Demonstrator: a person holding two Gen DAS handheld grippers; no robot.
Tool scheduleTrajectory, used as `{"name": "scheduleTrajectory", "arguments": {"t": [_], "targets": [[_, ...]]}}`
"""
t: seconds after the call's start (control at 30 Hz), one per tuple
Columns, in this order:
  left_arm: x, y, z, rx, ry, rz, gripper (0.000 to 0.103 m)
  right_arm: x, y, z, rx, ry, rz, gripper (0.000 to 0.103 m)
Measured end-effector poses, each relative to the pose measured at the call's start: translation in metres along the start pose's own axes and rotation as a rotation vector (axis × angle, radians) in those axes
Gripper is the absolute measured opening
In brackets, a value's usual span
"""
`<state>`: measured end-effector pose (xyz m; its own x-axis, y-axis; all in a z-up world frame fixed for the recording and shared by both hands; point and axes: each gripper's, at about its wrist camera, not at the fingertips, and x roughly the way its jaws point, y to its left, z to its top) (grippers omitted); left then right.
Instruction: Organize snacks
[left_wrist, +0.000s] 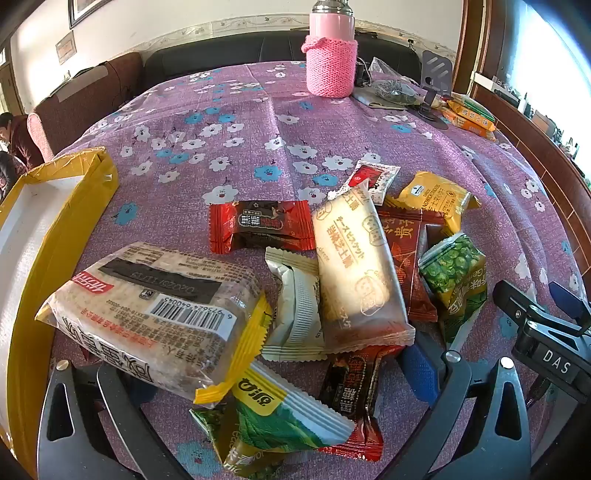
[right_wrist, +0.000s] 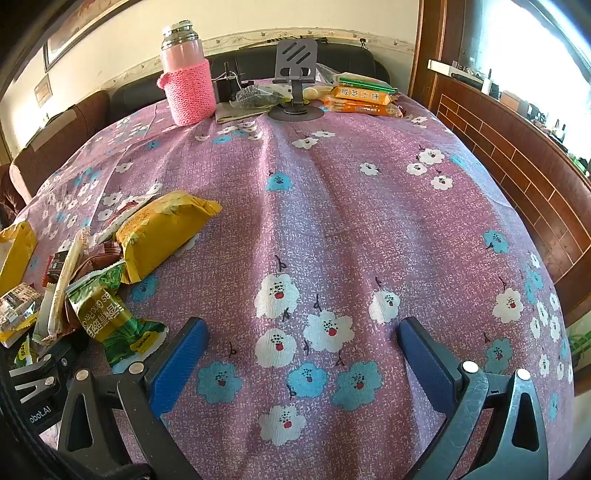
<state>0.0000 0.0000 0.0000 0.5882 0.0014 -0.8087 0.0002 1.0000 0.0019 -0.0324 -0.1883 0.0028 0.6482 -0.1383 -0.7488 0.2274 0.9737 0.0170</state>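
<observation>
A pile of several snack packets lies on the purple flowered tablecloth. In the left wrist view my left gripper is open, low over the near packets: a clear cracker pack with a barcode, a green-and-white packet and a red-brown packet lie between its fingers. A cream biscuit pack and a green pea packet lie beyond. A yellow box stands open at the left. My right gripper is open and empty over bare cloth, right of the pile; a yellow packet is nearest.
A pink flask in a knitted sleeve stands at the table's far side, with a phone stand, a clear bag and orange packets beside it. A sofa runs behind. A wooden wall panel is at the right.
</observation>
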Motion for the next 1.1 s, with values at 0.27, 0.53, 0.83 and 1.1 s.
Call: {"name": "scheduleTrajectory", "arguments": {"t": [0.27, 0.53, 0.83, 1.1], "targets": [[0.0, 0.0, 0.0, -0.001, 0.0, -0.001, 0.103, 0.0, 0.0, 0.0, 0.0, 0.0, 0.0, 0.103], [0.0, -0.001, 0.0, -0.021, -0.001, 0.012, 0.103, 0.0, 0.0, 0.0, 0.0, -0.001, -0.001, 0.103], [0.001, -0.005, 0.0, -0.048, 0.002, 0.037, 0.103, 0.0, -0.001, 0.0, 0.001, 0.0, 0.0, 0.103], [-0.007, -0.005, -0.009, -0.009, 0.05, 0.004, 0.103, 0.0, -0.004, -0.002, -0.015, 0.017, 0.026, 0.103]]}}
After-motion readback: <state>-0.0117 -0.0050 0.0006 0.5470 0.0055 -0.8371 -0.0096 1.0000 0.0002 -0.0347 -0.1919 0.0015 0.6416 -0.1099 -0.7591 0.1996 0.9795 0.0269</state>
